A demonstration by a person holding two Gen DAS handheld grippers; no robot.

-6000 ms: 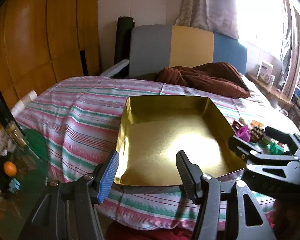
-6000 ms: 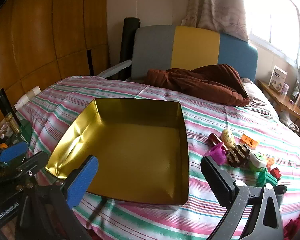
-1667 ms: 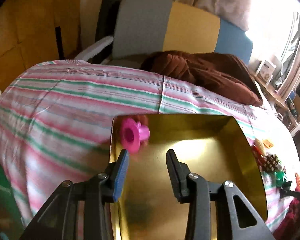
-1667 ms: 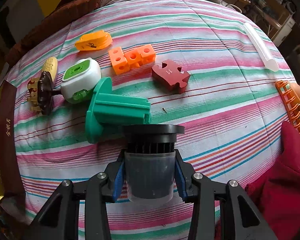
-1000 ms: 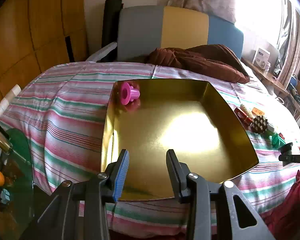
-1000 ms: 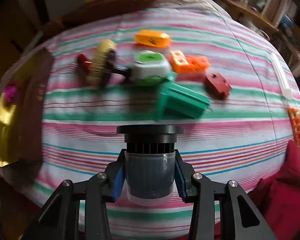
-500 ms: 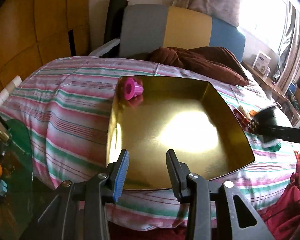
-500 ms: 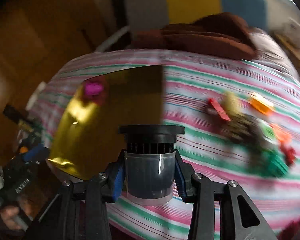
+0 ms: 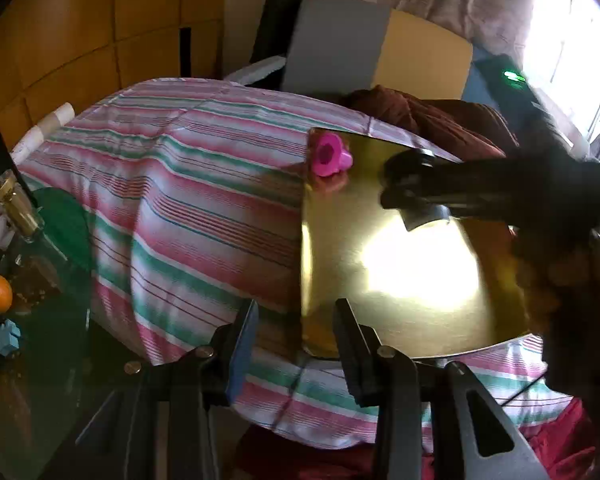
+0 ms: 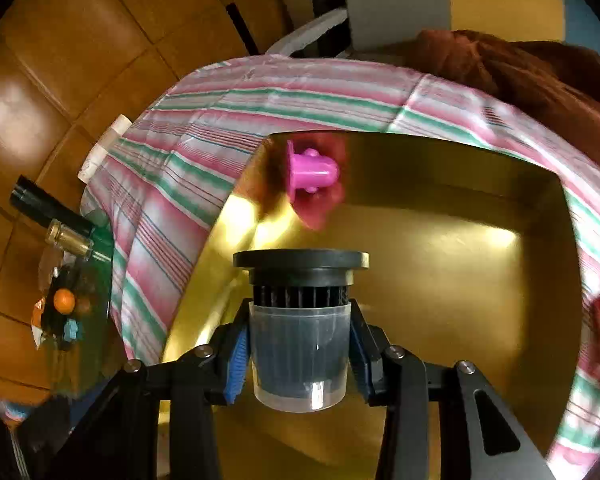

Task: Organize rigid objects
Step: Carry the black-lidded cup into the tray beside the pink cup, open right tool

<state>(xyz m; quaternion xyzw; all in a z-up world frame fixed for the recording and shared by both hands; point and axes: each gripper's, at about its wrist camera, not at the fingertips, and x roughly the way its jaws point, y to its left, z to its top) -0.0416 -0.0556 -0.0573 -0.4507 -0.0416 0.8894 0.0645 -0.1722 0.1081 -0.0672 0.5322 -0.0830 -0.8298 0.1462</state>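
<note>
The right gripper point(image 10: 299, 354) is clamped on a translucent grey plastic cup with a black ribbed, flanged cap point(image 10: 299, 320). Both blue-padded fingers point(image 10: 236, 364) press against the cup's side walls, and the cap end points forward, away from the camera. The held cup hangs above the floor of a shallow, square, gold-coloured metal tray point(image 10: 480, 280), over its near-left portion; whether the cup touches the tray floor cannot be determined.

In the left wrist view, the same cup point(image 9: 424, 214) and the right gripper point(image 9: 416, 192) reach in from the right side over the tray point(image 9: 380, 280), motion-blurred.

The tray rests on a bed covered with a pink, green and white striped bedspread point(image 9: 204, 208). A small magenta plastic flanged peg point(image 10: 310, 170) lies on its side in the tray's far-left corner, close to the tray wall, with its reflection visible in the gold surface. In the left wrist view the peg point(image 9: 330, 156) appears at the same corner.

The left gripper point(image 9: 296, 344) holds nothing; its fingers stand apart. It is positioned just in front of the tray's near-left corner, above the bedspread edge.

A brown crumpled blanket point(image 9: 432, 116) lies on the bed beyond the tray. Behind it stands a headboard panelled in grey, yellow and blue point(image 9: 340, 44).
</note>
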